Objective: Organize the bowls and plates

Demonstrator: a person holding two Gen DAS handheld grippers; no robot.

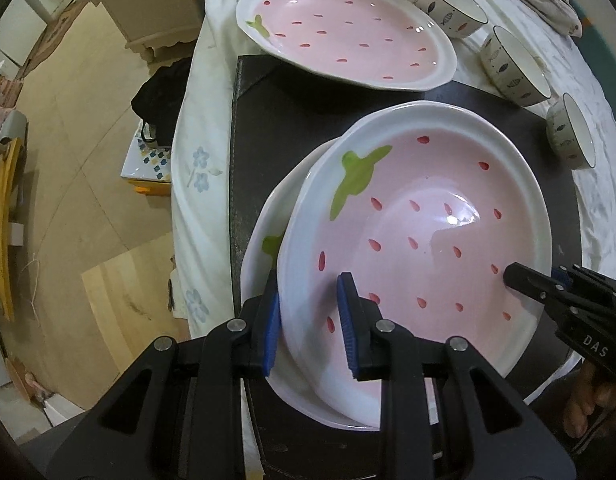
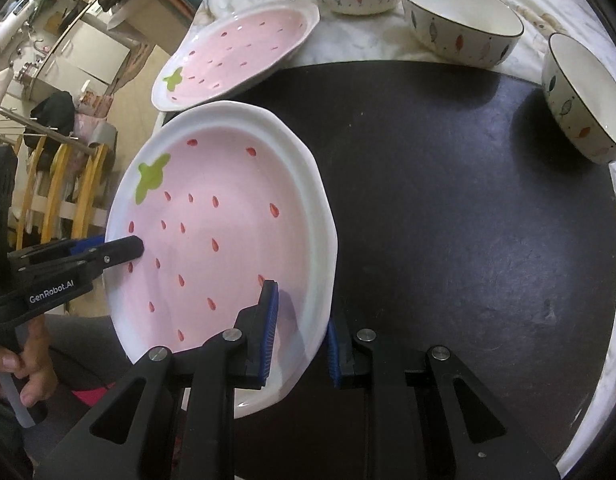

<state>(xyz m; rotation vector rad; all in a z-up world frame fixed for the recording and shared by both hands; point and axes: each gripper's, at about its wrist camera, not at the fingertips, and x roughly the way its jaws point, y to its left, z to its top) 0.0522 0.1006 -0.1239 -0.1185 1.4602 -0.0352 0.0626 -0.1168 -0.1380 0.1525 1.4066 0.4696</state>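
Note:
A pink strawberry-pattern plate is held tilted over the black mat, above a second matching plate beneath it. My left gripper is shut on its left rim. My right gripper is shut on the opposite rim of the same plate; it also shows at the right of the left wrist view. A third strawberry plate lies at the mat's far edge. Three white fish-pattern bowls stand along the far right.
The black mat lies on a table covered with a white floral cloth. The table's left edge drops to a wooden floor. A dark bag and boxes sit on the floor. A wooden rack stands beyond the table.

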